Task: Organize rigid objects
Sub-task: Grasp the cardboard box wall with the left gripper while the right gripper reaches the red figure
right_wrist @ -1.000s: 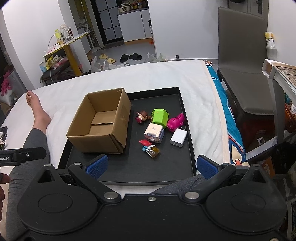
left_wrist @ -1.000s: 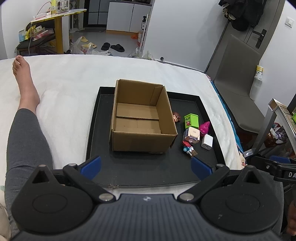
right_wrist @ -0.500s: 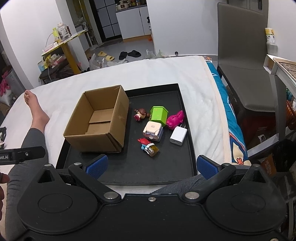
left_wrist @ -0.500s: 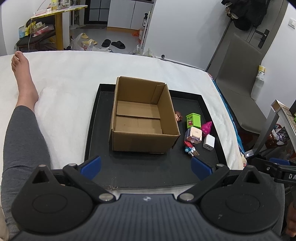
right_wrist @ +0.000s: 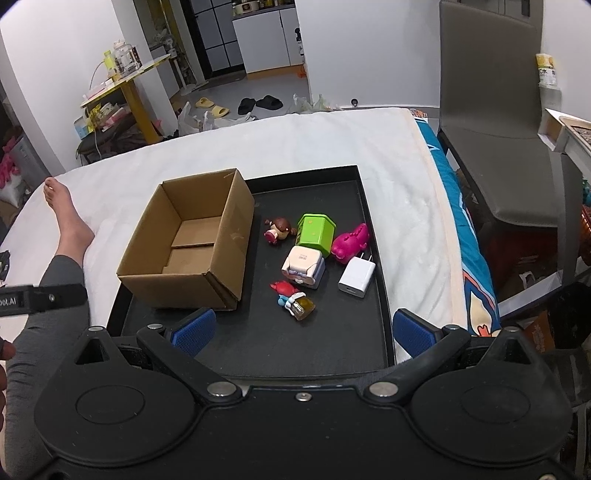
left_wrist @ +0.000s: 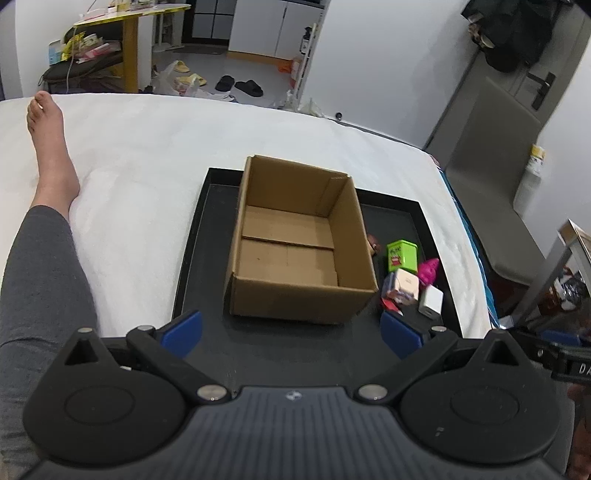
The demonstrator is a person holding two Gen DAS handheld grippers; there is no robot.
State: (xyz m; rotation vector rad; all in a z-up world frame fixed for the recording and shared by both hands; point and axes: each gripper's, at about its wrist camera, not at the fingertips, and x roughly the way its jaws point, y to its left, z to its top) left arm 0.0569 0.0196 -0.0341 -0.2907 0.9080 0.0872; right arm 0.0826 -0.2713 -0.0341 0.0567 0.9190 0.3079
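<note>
A: Jaws status? Both spread wide, nothing held: left gripper (left_wrist: 291, 328), right gripper (right_wrist: 304, 330).

B: White charger (right_wrist: 357, 276) on black tray (right_wrist: 376, 295), right of empty cardboard box (right_wrist: 192, 240). Light, stiff, slick; pinch flat sides.

A lived-in home bedroom opening onto a kitchen. A bed with a white fleecy cover (right_wrist: 207, 162) fills the middle. Beyond it, slippers (right_wrist: 258, 104) lie on a pale tiled floor, a cluttered yellow-legged side table (right_wrist: 125, 79) stands by the wall, and white kitchen cabinets (right_wrist: 264, 35) show through the doorway. A grey upholstered chair (right_wrist: 491, 122) stands beside the bed.
</note>
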